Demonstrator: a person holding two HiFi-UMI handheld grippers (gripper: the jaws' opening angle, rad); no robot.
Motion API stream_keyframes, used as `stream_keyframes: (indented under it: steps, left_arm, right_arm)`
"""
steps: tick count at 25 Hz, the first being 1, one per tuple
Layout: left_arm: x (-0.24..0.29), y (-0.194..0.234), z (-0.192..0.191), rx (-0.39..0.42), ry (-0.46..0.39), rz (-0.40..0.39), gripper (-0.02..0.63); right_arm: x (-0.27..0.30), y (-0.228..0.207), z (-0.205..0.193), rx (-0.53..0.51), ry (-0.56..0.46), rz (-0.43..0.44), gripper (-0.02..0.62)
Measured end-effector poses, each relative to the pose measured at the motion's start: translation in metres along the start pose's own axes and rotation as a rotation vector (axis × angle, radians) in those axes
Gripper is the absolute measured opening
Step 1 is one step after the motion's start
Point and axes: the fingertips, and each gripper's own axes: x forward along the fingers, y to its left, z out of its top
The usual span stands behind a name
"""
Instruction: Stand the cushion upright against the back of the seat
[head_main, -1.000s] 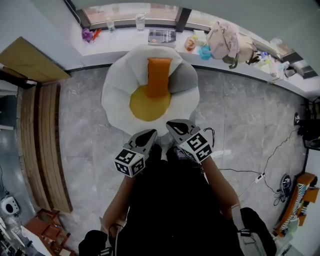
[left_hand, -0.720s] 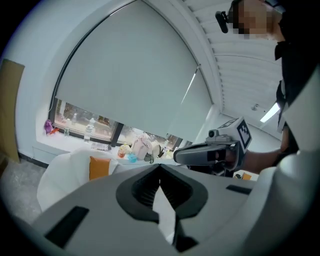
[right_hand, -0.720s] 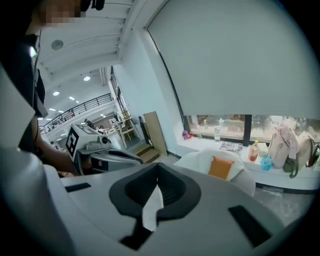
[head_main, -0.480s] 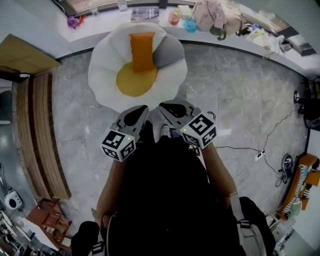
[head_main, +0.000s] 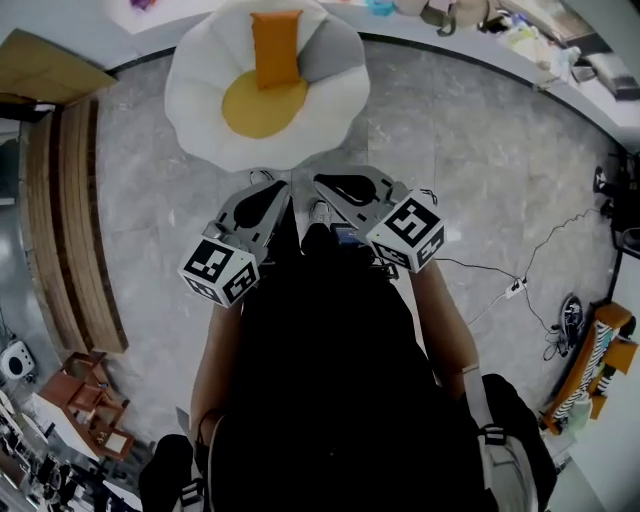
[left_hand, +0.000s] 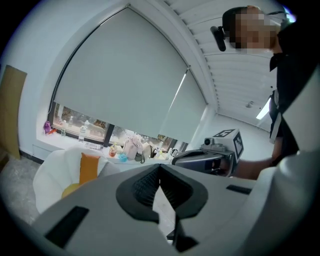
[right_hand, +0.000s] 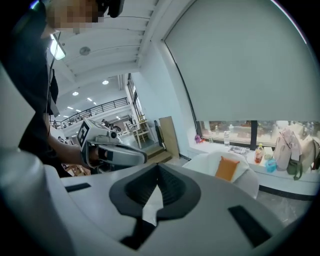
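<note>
You are holding both grippers close in front of your body, side by side and pointing toward the seat (head_main: 200, 90), with bare floor (head_main: 450, 150) lying between them and it. The left gripper (head_main: 268, 184) is showing its fingers pressed together with nothing between them; the left gripper view is giving only a thin sliver of light where the two dark pads are meeting. The right gripper (head_main: 325, 182) is sitting the same way, its fingers together and empty, and in its own view the pads are closing on nothing. Each gripper is appearing in the other's view, hanging in the air beside it and touching nothing.

The cushion (head_main: 275, 48), orange and rectangular, is standing upright on the seat, leaning its back face against the white padded backrest. Its lower edge is resting just behind the round yellow pad (head_main: 262, 103) in the middle of the seat. From the right gripper view the cushion (right_hand: 227, 168) is tilting slightly back into the white backrest, and the window ledge (right_hand: 300, 185) behind the seat is carrying bottles and a bag. Wooden slats (head_main: 75, 220) are lying on the floor to the left of the seat, well apart from it.
</note>
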Motion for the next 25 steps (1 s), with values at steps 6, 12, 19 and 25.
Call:
stream_keyframes:
  steps: [6, 12, 19, 25]
  left_arm:
    - [-0.011, -0.020, -0.002, 0.026, -0.005, 0.012, 0.014]
    - [-0.011, -0.018, 0.004, 0.030, 0.003, -0.015, 0.014]
    - [-0.015, -0.017, 0.010, 0.060, 0.030, -0.039, 0.014]
    - [-0.010, -0.012, 0.008, 0.056, 0.044, -0.030, 0.014]
  right_arm:
    - [-0.013, 0.023, -0.003, 0.042, -0.050, 0.071, 0.017]
    - [-0.012, 0.016, 0.016, 0.042, -0.089, 0.041, 0.017]
    - [-0.007, 0.017, 0.014, 0.041, -0.068, 0.011, 0.017]
    - [-0.008, 0.008, 0.005, 0.057, -0.059, 0.001, 0.017]
